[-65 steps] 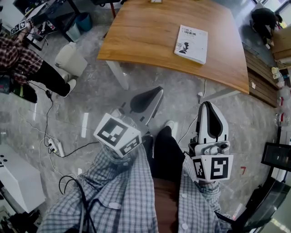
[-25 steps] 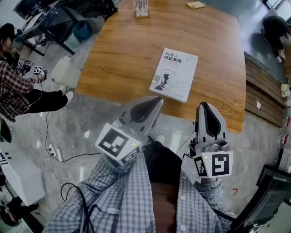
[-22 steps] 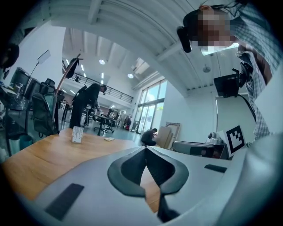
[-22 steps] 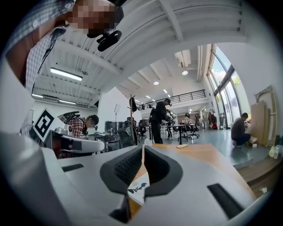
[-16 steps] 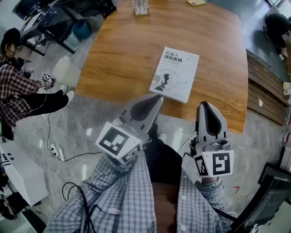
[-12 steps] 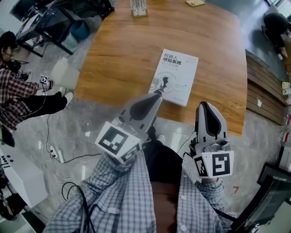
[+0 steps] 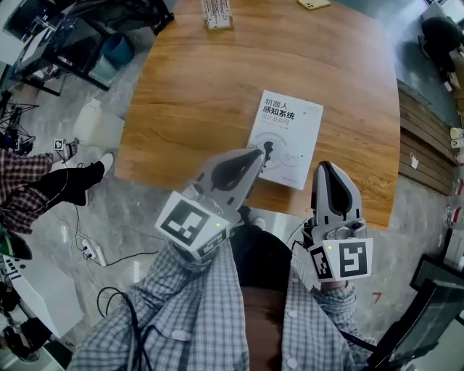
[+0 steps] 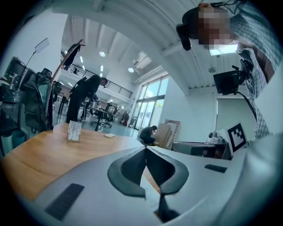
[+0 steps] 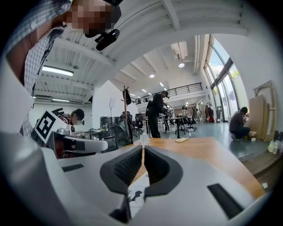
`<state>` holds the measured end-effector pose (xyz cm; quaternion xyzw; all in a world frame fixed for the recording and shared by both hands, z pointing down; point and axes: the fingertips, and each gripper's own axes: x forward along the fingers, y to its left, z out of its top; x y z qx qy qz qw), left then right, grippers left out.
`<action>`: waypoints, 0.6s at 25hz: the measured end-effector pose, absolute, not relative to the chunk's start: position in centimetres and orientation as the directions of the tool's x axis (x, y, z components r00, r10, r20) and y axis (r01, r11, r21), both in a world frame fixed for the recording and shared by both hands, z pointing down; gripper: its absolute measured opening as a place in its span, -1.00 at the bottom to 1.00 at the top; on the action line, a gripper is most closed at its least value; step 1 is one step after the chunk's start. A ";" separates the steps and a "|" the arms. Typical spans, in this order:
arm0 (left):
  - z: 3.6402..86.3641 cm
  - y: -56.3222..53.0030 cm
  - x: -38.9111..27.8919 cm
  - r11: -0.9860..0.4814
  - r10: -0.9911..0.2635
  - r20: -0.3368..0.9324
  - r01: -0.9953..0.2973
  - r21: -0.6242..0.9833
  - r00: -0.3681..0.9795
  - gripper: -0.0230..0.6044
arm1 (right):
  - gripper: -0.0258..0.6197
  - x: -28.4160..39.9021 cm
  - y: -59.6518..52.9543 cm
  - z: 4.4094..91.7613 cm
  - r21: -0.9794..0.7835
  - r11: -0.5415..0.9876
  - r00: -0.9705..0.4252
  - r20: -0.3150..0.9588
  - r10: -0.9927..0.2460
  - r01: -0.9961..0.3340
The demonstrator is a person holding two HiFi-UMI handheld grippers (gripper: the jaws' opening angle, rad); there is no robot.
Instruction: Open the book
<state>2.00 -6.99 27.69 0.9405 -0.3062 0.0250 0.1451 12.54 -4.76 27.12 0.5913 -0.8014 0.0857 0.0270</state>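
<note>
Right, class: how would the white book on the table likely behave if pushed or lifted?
The book looks thin and soft-covered, so it would probably flex if lifted by one edge. Lying flat on the smooth wooden table, it may slide when pushed rather than open.

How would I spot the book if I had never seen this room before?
Look for the big wooden table. Near its close edge lies the book, flat and closed. It is the only large white thing there, with dark print and a small black figure on its cover; the card stand and small yellow thing sit at the far edge.
</note>
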 end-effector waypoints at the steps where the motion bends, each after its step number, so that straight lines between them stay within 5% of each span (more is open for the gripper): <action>1: 27.8 -7.6 1.9 -0.773 -0.564 0.136 -0.579 0.260 0.814 -0.91 | -0.83 12.3 -5.4 27.3 -0.106 0.283 -0.296 0.151 -0.943 -0.953; 15: 33.0 -12.1 -0.2 -0.742 -0.510 0.229 -0.559 0.369 0.829 -0.91 | -0.83 10.2 -10.4 32.1 -0.103 0.218 -0.238 0.275 -0.932 -0.971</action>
